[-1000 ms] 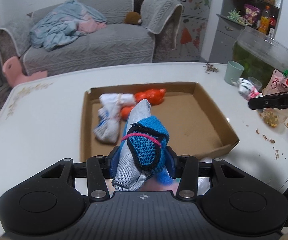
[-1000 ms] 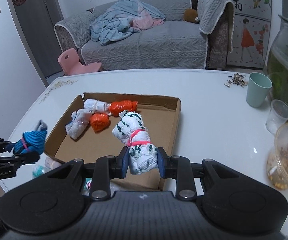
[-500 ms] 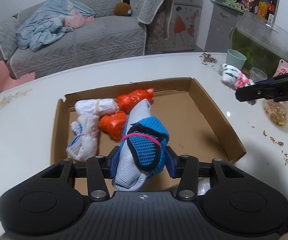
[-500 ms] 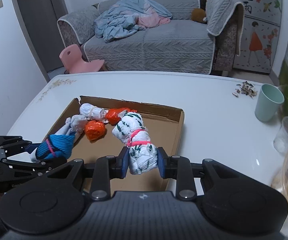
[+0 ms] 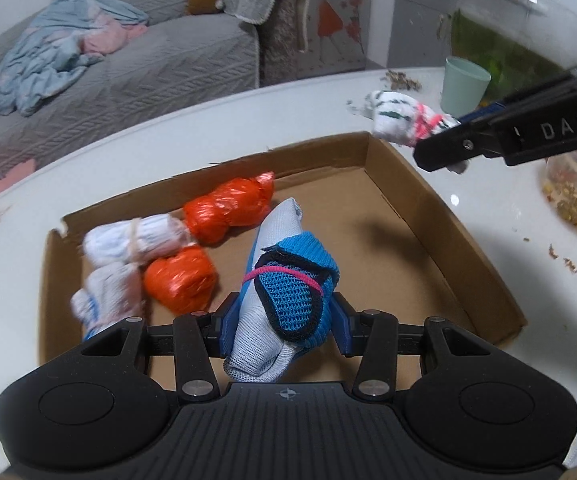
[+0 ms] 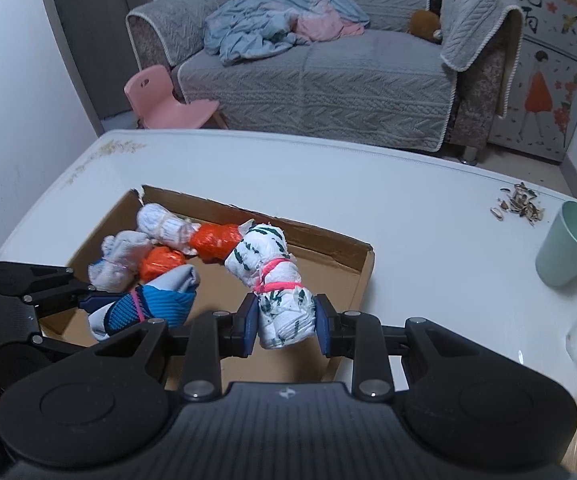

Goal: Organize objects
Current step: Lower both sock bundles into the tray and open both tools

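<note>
My left gripper (image 5: 282, 332) is shut on a blue and grey sock bundle (image 5: 288, 292) tied with a pink band, held over the shallow cardboard box (image 5: 448, 232). It also shows in the right wrist view (image 6: 148, 304). My right gripper (image 6: 286, 322) is shut on a white and green sock bundle (image 6: 276, 276) with a pink band, over the box's right part. In the left wrist view this bundle (image 5: 404, 118) hangs above the box's far right corner. Two orange bundles (image 5: 228, 208) and two white bundles (image 5: 136, 236) lie in the box's left part.
A mint green cup (image 6: 570, 248) and scattered seed shells (image 6: 518, 204) sit on the white table (image 6: 408, 200) at the right. A glass fish tank (image 5: 516, 36) and a clear tub of snacks (image 5: 568, 196) stand at the far right. A grey sofa stands behind.
Both grippers have moved forward over the box with their bundles. The left one has gone deeper in, toward the orange and white bundles.
</note>
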Demonstrator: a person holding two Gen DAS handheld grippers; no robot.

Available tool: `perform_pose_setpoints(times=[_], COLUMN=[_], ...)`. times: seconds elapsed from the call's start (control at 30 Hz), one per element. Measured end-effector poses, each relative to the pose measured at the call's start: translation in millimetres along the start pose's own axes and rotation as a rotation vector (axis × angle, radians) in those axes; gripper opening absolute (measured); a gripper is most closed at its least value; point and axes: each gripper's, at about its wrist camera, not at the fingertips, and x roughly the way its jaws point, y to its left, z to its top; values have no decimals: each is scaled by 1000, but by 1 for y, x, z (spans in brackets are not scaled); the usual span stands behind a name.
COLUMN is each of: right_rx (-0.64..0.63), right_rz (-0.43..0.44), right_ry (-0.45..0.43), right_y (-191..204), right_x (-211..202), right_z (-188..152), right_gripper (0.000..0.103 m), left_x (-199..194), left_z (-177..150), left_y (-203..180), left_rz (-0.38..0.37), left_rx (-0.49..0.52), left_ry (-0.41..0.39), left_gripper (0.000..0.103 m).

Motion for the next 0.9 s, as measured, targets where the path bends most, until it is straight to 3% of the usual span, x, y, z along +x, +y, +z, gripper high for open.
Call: perform_pose_setpoints(times=[0.5, 0.9], right_rx=[-109, -97], right_rz=[58, 37], right_ry=[95, 149], right_y=[-12, -22], right_x=[57, 82], right_z=[23, 21], right_gripper=[27, 27], left_x=[67, 84], left_z=[43, 54], left_y=[13, 12], left_rz=[-51, -48], left_rx=[4, -19], left_ry=[68, 66], left_gripper=[53, 54])
